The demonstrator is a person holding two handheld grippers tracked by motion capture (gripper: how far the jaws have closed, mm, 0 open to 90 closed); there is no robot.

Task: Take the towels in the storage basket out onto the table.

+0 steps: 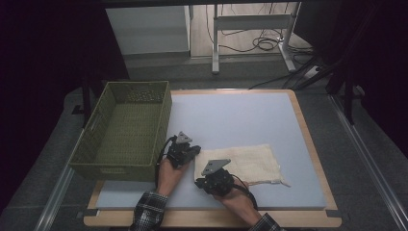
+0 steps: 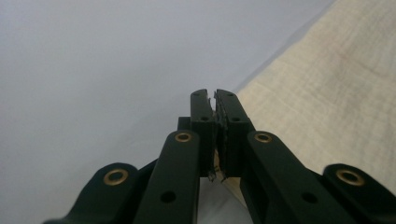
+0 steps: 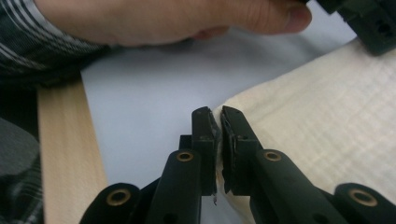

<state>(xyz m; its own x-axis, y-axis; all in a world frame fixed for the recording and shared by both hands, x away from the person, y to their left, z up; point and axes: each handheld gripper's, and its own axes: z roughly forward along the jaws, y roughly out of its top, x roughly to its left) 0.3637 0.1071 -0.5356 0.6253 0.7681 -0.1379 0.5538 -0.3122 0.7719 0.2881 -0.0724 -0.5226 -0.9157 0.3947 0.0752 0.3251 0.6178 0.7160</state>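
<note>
A cream cloth (image 1: 252, 162) lies flat on the pale blue mat (image 1: 231, 115), right of centre. My left gripper (image 1: 196, 151) rests at the cloth's far left corner. In the left gripper view its jaws (image 2: 215, 100) are pressed together, with the cloth's (image 2: 327, 93) edge pinched between them. My right gripper (image 1: 200, 183) sits at the cloth's near left corner. Its jaws (image 3: 217, 117) are closed on the corner of the cloth (image 3: 327, 121). The left hand (image 3: 163, 18) and the left gripper (image 3: 373, 23) appear across the top of the right gripper view.
A green woven basket (image 1: 96, 144) stands on the table's left side, close beside my left gripper. The mat lies on a wooden board (image 1: 312, 144) whose rim shows on the right and along the front. Beyond the table stand a desk frame (image 1: 250, 21) and floor cables (image 1: 262, 44).
</note>
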